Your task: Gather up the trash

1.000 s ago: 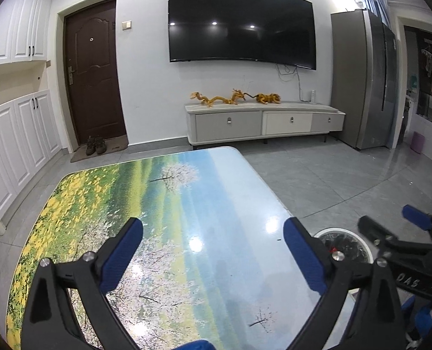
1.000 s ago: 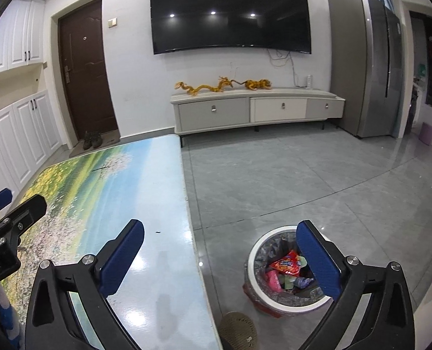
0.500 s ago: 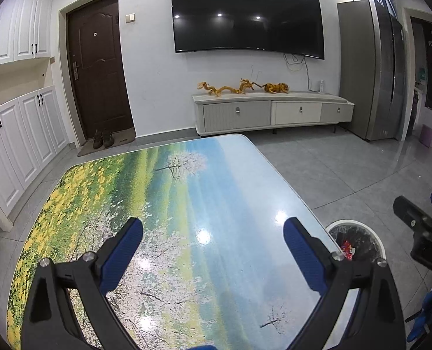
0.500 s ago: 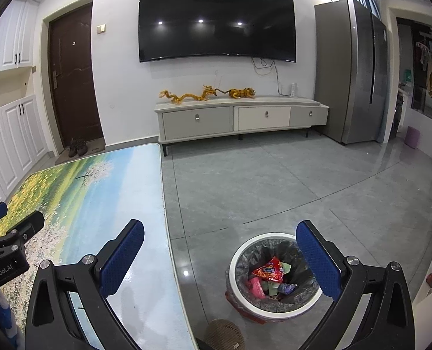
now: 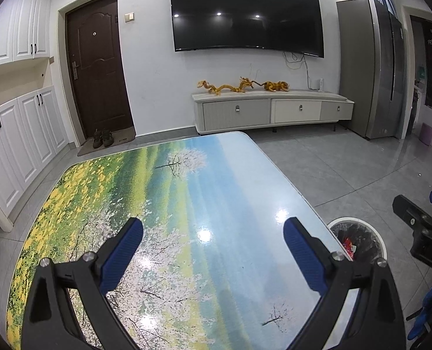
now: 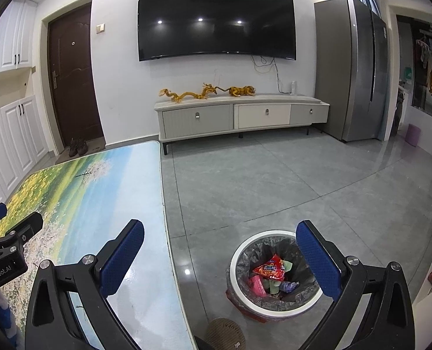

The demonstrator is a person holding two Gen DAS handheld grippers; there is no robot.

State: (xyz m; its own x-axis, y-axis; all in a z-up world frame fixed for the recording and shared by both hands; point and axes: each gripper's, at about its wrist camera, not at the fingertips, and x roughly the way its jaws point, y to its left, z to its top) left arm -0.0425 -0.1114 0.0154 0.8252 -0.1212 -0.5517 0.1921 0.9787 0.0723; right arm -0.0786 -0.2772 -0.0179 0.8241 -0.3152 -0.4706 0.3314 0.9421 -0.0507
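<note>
Both grippers are spread wide with nothing between their blue pads. From its own camera, the left gripper (image 5: 213, 250) hangs over the table (image 5: 163, 192), whose glossy top is printed with a landscape of yellow flowers, white blossom trees and blue sky. The right gripper (image 6: 220, 255) sits off the table's right edge, above the grey tiled floor (image 6: 289, 180), with its left finger over the table's edge and its right finger over the trash bin (image 6: 246, 253).

That trash bin, white-rimmed and lined with a dark bag, stands on the floor just beside the table's right edge. Inside it lie a red snack wrapper (image 6: 270, 268), a pink packet (image 6: 256, 284) and some green and purple scraps. The left camera shows the same bin (image 5: 370, 234) partly hidden behind the table's edge and its own right finger.

Beyond the table, against the far wall, stand a low TV cabinet (image 6: 242, 116) carrying 2 golden dragon figures (image 6: 186, 93), a wall-mounted television (image 6: 216, 20), a dark brown door (image 5: 96, 64) and a grey refrigerator (image 6: 353, 67).
</note>
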